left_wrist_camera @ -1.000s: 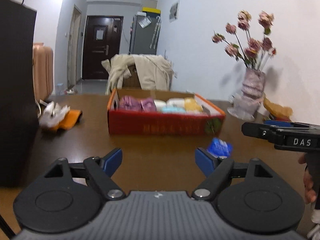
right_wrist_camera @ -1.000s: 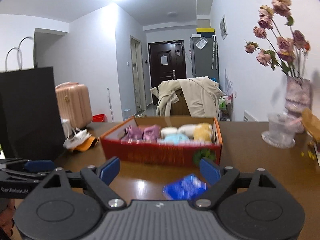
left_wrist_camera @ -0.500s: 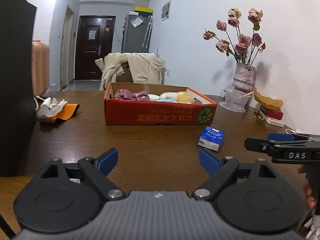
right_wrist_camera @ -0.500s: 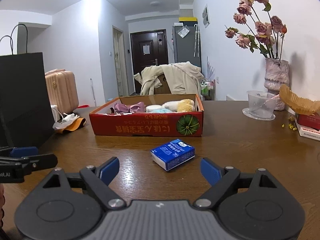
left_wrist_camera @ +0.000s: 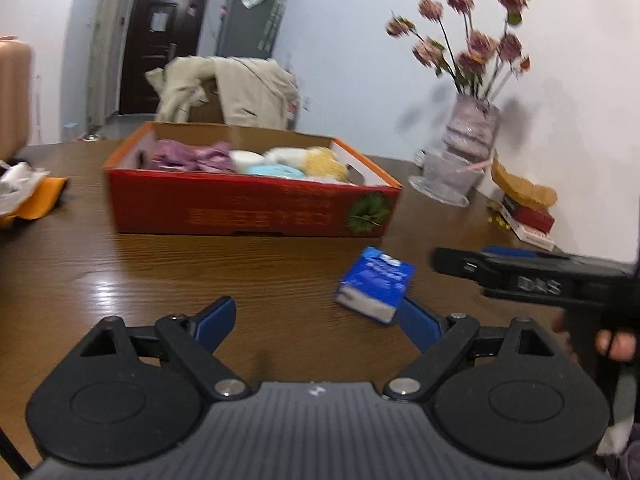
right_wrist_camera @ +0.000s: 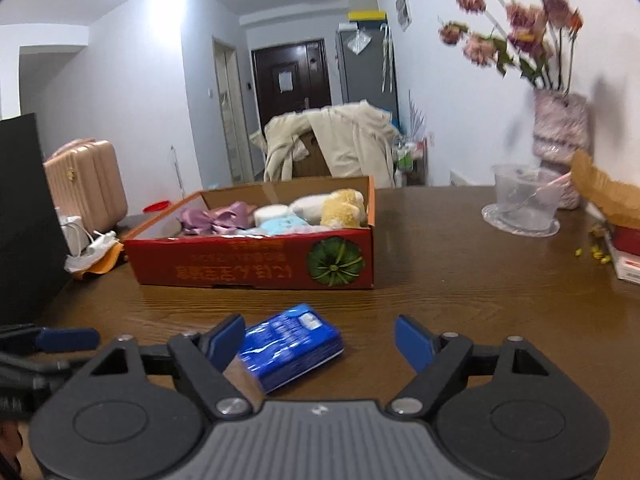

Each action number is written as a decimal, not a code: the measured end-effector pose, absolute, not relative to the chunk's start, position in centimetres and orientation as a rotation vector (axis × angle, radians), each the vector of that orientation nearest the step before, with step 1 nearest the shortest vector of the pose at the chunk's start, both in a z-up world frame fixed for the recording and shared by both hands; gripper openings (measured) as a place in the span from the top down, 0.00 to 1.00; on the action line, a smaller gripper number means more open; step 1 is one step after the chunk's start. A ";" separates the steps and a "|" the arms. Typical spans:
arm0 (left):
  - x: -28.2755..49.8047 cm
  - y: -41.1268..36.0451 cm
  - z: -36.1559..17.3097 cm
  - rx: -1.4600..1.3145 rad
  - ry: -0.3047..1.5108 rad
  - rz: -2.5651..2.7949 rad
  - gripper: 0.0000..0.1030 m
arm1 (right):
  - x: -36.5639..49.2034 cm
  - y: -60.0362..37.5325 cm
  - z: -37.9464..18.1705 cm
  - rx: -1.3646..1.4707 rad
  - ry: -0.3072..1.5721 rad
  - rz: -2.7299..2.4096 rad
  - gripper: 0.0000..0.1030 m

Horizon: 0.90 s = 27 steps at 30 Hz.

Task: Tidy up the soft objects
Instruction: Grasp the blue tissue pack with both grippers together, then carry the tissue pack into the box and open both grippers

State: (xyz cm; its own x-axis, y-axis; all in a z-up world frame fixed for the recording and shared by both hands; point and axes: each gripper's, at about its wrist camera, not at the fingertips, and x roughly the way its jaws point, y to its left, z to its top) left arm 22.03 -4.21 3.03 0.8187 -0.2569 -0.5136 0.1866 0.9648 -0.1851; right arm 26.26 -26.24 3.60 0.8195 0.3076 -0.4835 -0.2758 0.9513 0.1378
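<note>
A blue tissue pack (right_wrist_camera: 289,345) lies on the brown table in front of a red cardboard box (right_wrist_camera: 256,266). The box holds purple cloth (right_wrist_camera: 218,218), a pale blue item, white items and a yellow plush (right_wrist_camera: 344,208). My right gripper (right_wrist_camera: 320,342) is open, and the pack lies between its fingers, close to the left one. My left gripper (left_wrist_camera: 318,320) is open and empty; the pack (left_wrist_camera: 376,282) lies by its right finger. The box also shows in the left wrist view (left_wrist_camera: 248,206), as does the right gripper (left_wrist_camera: 532,276) at the right.
A vase of dried flowers (right_wrist_camera: 560,136) and a clear plastic bowl (right_wrist_camera: 522,202) stand at the right. A red and white packet (left_wrist_camera: 528,224) lies near the wall. A black bag (right_wrist_camera: 24,216) and white items on orange cloth (right_wrist_camera: 94,250) are at the left.
Both grippers have moved forward and down toward the blue tissue pack. It now lies between the right gripper's fingers. Both grippers stay open.
</note>
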 end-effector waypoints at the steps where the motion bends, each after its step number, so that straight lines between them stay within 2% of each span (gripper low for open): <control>1: 23.0 -4.9 2.8 -0.118 0.574 -0.235 0.19 | 27.2 -26.4 3.3 0.069 0.544 0.320 0.30; 3: 24.8 -5.6 2.3 -0.119 0.604 -0.228 0.34 | 29.4 -26.6 2.6 0.103 0.597 0.349 0.33; 7: 27.8 -5.8 1.4 -0.227 0.717 -0.262 0.49 | 32.5 -26.9 1.2 0.171 0.630 0.424 0.39; 9: 28.3 -6.2 0.8 -0.269 0.744 -0.297 0.60 | 33.7 -26.7 0.5 0.197 0.649 0.447 0.50; 13: 29.3 -6.1 0.0 -0.296 0.710 -0.312 0.72 | 33.5 -26.7 -0.1 0.226 0.696 0.457 0.70; 18: 29.6 -4.1 0.1 -0.376 0.687 -0.248 0.71 | 30.3 -27.8 0.6 0.280 0.719 0.439 0.72; 21: 29.7 -3.8 0.2 -0.428 0.694 -0.282 0.57 | 30.7 -28.5 0.2 0.316 0.690 0.419 0.71; 25: 30.5 -5.1 -0.7 -0.426 0.735 -0.349 0.58 | 32.1 -29.0 -1.0 0.389 0.721 0.419 0.71; 26: 30.4 -5.4 -0.8 -0.412 0.727 -0.350 0.65 | 32.2 -28.9 -1.1 0.408 0.732 0.431 0.74; 27: 30.2 -5.6 -0.9 -0.398 0.723 -0.360 0.68 | 32.0 -28.8 -1.1 0.420 0.737 0.445 0.76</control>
State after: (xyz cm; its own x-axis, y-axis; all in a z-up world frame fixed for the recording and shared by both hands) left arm 30.22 -5.57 -0.86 0.6955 -0.4477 -0.5619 0.1789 0.8654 -0.4680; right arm 32.00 -28.81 -1.13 0.6567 0.5236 -0.5427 -0.2368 0.8264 0.5108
